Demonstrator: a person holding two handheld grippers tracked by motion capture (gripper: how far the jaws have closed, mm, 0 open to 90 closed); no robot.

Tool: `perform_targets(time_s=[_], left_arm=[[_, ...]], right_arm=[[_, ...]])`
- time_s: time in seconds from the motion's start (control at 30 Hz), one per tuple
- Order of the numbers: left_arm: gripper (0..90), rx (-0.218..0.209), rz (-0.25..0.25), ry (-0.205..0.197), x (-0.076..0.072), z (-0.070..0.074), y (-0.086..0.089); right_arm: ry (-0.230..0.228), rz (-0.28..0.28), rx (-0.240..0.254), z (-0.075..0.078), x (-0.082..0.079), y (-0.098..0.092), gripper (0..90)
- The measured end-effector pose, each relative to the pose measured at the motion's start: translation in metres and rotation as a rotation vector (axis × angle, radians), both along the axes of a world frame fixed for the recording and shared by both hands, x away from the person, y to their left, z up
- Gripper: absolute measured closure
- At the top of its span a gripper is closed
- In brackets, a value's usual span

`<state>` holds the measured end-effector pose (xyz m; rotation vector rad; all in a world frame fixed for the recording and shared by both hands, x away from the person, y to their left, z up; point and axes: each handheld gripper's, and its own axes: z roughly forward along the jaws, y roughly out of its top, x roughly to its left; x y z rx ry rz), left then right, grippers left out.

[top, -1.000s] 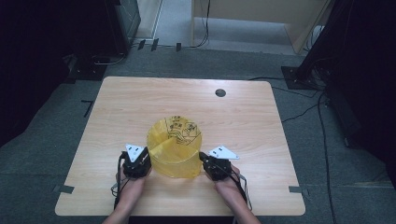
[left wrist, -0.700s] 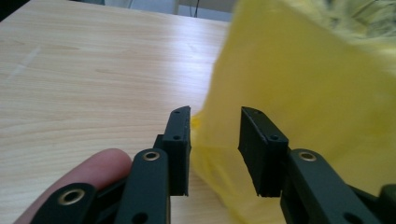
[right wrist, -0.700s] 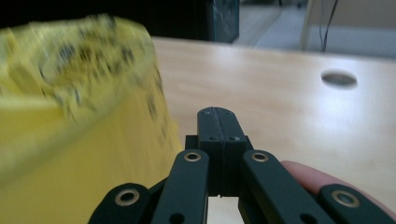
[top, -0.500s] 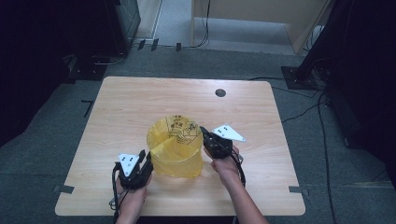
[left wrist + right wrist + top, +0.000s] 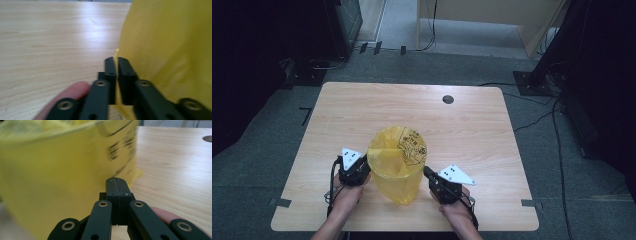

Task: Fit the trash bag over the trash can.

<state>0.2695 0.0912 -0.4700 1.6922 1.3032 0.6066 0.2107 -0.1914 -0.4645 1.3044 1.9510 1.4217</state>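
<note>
A translucent yellow plastic bag (image 5: 397, 160) with black print stands open-mouthed on the wooden table (image 5: 462, 120). My left gripper (image 5: 368, 169) is at the bag's left side. In the left gripper view its jaws have just been closing and stand almost together (image 5: 116, 60), with a fold of the bag's film (image 5: 170, 50) caught between them. My right gripper (image 5: 426, 171) sits at the bag's lower right, with its tip close to the film. Its jaws (image 5: 116, 180) are shut flat together with nothing between them, and the bag (image 5: 62, 170) is blurred just to the left.
A round dark cable hole (image 5: 448, 99) lies near the table's far edge, also seen as the hole (image 5: 207, 138) in the right gripper view. Dark equipment and cables (image 5: 542, 115) stand on the grey floor around the table. Bare wood stretches behind and beside the bag.
The left gripper has moved forward to the bag's left side and closed on its film. The right gripper has drawn back from the bag's far right rim. The bag now stands taller and narrower.
</note>
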Motion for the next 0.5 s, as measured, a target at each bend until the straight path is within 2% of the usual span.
perform_targets(time_s=[0.03,0.1,0.17,0.27,0.33,0.43,0.5], left_arm=[[76.0,-0.003,0.011,0.013,0.002,0.0,0.003],[71.7,-0.007,0.057,0.018,-0.001,0.003,0.007],[68.5,-0.031,0.095,0.01,-0.009,0.008,0.011],[65.7,-0.077,0.137,-0.04,-0.027,0.017,0.012],[64.3,-0.067,0.137,-0.06,-0.034,0.021,0.006],[64.9,-0.053,0.129,-0.048,-0.033,0.021,-0.003],[70.1,-0.034,0.139,-0.047,-0.029,0.017,-0.006]], right_arm=[[-0.003,0.018,-0.017,0.0,-0.003,0.0,90.0],[-0.032,0.002,-0.053,0.002,-0.003,-0.001,90.0],[-0.04,-0.041,-0.034,0.007,0.007,-0.009,90.0],[-0.057,-0.072,-0.013,0.016,0.032,-0.016,90.0],[-0.064,-0.047,0.017,0.022,0.05,-0.014,90.0],[-0.105,-0.023,0.005,0.023,0.07,-0.005,90.0],[-0.084,-0.015,0.026,0.02,0.074,-0.004,90.0]])
